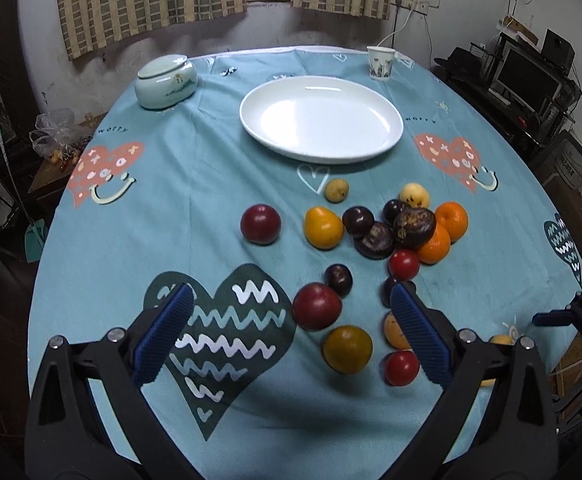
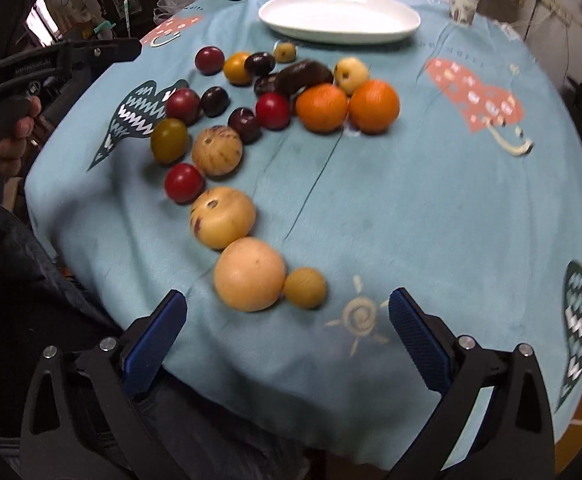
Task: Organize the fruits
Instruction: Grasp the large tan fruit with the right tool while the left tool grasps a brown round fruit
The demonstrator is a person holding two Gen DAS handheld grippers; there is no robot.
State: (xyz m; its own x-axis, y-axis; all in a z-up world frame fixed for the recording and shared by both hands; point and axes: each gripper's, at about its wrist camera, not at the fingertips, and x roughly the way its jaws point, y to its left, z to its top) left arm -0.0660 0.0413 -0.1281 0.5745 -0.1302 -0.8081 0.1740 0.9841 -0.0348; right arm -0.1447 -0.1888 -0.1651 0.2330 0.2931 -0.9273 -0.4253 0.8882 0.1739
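Several fruits lie loose on the blue tablecloth: red plums [image 1: 316, 305], dark plums [image 1: 338, 279], two oranges [image 1: 452, 220], yellow fruits [image 1: 323, 227] and an olive-brown one [image 1: 347, 349]. An empty white plate [image 1: 321, 118] sits behind them. My left gripper [image 1: 291, 332] is open and empty, low over the near fruits. In the right wrist view my right gripper [image 2: 287, 332] is open and empty at the table's near edge, just before a large pale yellow fruit [image 2: 249, 275] and a small tan one [image 2: 304, 287]. The plate [image 2: 339, 16] is far back.
A pale green lidded jar [image 1: 166, 81] stands at the back left and a paper cup [image 1: 380, 63] at the back right. The round table drops off on all sides. A chair and a shelf with a monitor [image 1: 527, 80] stand to the right.
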